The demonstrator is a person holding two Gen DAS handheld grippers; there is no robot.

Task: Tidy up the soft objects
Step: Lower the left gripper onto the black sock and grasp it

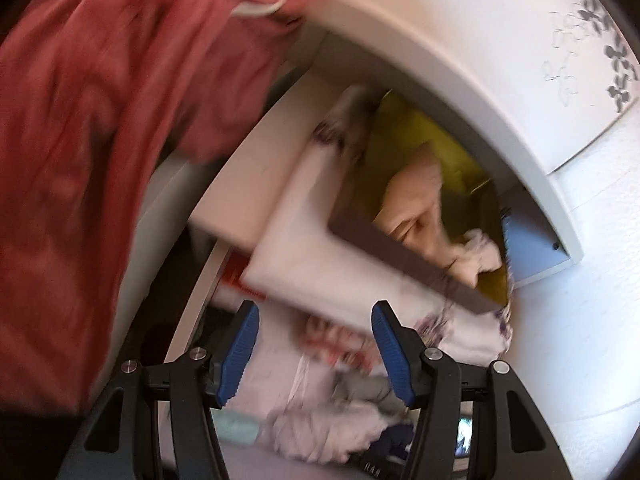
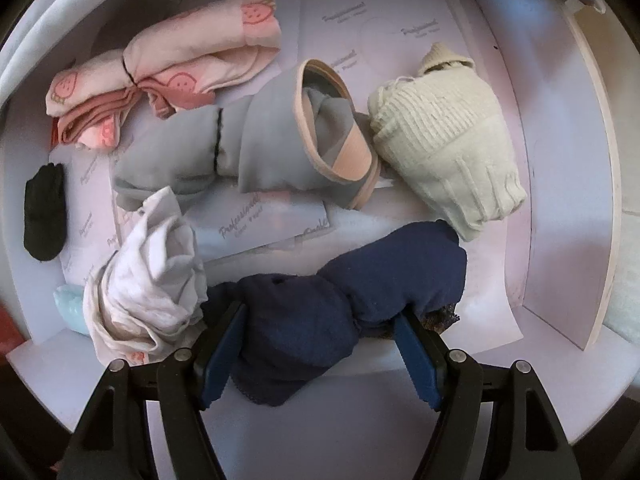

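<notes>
Right tongs (image 2: pixel 320 354) spread wide around dark blue bundle (image 2: pixel 340 308) in white drawer (image 2: pixel 560 240), lying sideways, below grey bundle (image 2: pixel 224 156); grip unclear. Left tongs (image 1: pixel 316 354) open, empty, blurry.

white drawer (image 2: pixel 560 184) | printed liner paper (image 2: pixel 256 224) (overlapping sheets) | bundles: pink (image 2: pixel 168 80), grey (image 2: pixel 240 152), cream (image 2: pixel 444 140), navy (image 2: pixel 340 300), probably socks
</notes>
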